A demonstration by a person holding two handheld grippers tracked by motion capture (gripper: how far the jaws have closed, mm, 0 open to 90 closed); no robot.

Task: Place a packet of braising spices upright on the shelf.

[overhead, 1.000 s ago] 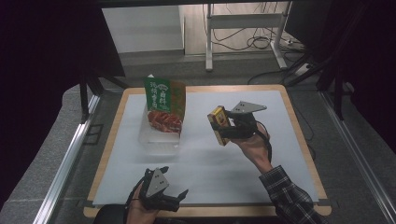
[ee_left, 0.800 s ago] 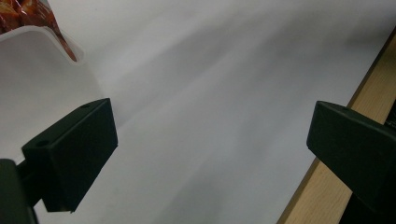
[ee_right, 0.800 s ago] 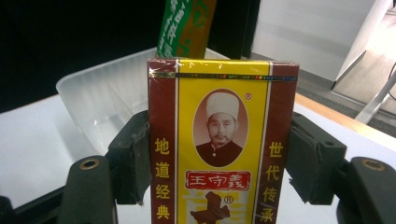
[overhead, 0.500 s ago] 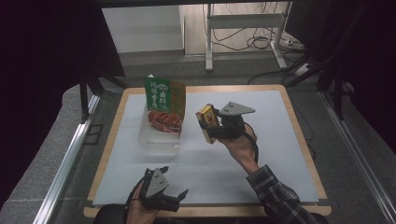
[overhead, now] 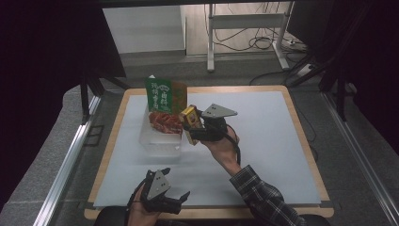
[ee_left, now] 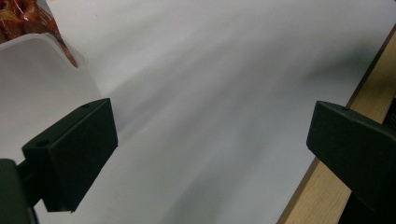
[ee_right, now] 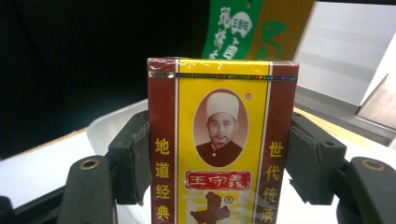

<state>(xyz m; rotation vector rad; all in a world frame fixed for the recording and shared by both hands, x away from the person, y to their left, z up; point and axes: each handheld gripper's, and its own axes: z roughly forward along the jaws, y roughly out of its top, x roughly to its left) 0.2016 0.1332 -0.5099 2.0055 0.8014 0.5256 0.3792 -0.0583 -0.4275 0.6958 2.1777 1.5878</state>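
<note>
Clamping a yellow-and-red box (ee_right: 222, 140) between its pads, the right gripper (overhead: 192, 126) is seen mid-frame beside the white tub (overhead: 160, 140) — left gripper (overhead: 171, 200) spread wide, lower left, holding nothing.

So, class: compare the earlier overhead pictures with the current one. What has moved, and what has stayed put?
The right tongs, still clamped on the yellow-and-red box, have carried it leftward across the white mat to the edge of the clear tub. Nothing was picked up or released. The left tongs stay open near the table's front edge; the tub and its green packet are unmoved.
</note>
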